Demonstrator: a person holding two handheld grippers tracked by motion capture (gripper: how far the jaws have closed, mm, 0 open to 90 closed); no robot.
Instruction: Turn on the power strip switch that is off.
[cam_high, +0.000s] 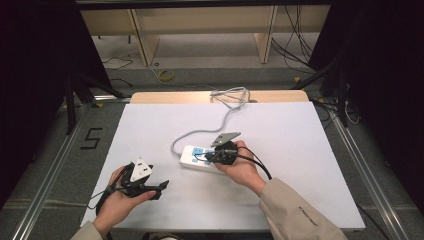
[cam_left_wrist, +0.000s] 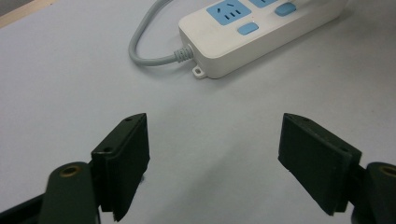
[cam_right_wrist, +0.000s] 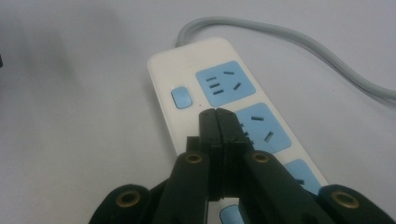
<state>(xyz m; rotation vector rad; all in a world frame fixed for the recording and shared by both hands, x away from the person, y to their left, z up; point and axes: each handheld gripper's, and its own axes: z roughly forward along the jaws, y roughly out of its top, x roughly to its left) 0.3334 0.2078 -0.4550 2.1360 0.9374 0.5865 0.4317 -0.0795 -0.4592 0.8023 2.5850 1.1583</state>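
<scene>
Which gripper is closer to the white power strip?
The right. The right gripper is over the power strip with its jaws shut, above the blue sockets. The left gripper sits open farther back on the table, with nothing between its jaws.

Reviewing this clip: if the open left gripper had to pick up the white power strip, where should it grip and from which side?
Probably across the narrow width of the power strip, near its cord end, coming from above. It lies flat on the table, with long straight side walls that suit the left gripper. The right gripper, shut, sits over the middle sockets.
</scene>
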